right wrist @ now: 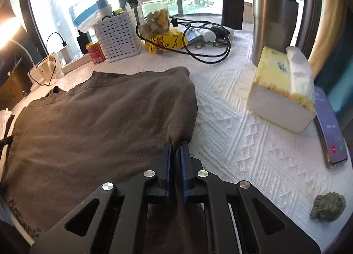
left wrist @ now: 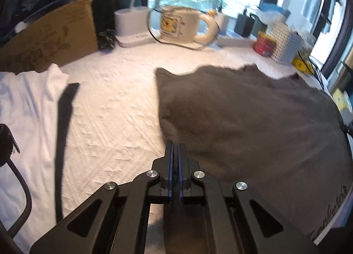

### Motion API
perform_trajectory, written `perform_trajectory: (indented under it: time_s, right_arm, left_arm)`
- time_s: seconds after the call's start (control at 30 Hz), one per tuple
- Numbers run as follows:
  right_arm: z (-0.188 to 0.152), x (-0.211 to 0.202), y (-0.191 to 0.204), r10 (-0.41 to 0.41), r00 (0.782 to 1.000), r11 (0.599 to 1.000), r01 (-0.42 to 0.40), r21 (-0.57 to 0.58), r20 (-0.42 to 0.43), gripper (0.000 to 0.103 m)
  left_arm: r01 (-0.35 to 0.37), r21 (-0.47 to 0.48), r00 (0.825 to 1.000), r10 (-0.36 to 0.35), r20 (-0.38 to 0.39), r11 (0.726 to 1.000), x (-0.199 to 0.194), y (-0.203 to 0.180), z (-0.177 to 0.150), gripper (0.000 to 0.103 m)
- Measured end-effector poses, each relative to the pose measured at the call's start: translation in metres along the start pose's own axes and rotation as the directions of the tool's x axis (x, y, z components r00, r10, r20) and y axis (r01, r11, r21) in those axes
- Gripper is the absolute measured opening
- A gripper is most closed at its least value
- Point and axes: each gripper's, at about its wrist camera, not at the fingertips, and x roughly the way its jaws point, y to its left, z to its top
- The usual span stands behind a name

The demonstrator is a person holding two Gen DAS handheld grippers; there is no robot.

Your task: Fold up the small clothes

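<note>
I count two garments on my table: one grey shirt (right wrist: 99, 110) and one white shirt (left wrist: 26, 104) at the left edge. Along the far edge I make out one mug (left wrist: 176, 24), one red tin (right wrist: 95, 52), one white basket (right wrist: 118, 37) and one glass jar (right wrist: 155, 16); near the right edge, one steel tumbler (right wrist: 273, 22), one tissue box (right wrist: 282, 90), one phone (right wrist: 331, 130)
</note>
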Motion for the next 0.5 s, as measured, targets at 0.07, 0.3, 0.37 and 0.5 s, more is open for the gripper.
perform_trajectory:
  time_s: [0.07,0.3,0.37,0.5]
  right_arm:
    - [-0.004,0.010,0.001,-0.018,0.999,1.000,0.018,-0.009,-0.034,0.009]
    - [0.003,0.012,-0.002,-0.053,0.997,0.999,0.053,0.005,-0.057,0.020]
    - [0.009,0.011,0.001,-0.071,0.996,0.997,0.071,-0.016,-0.052,0.021]
    - [0.027,0.011,0.004,-0.074,0.997,0.997,0.074,-0.034,-0.022,0.021]
  left_arm:
    - [-0.008,-0.001,1.000,0.008,-0.011,1.000,0.002,0.003,0.001,0.002]
    - [0.003,-0.001,0.998,-0.003,-0.068,1.000,0.014,0.008,0.010,0.008]
    - [0.018,-0.033,0.998,-0.020,-0.055,0.999,0.014,0.016,0.019,0.021]
    - [0.038,-0.036,0.999,-0.038,0.001,0.999,0.012,0.018,0.039,0.043]
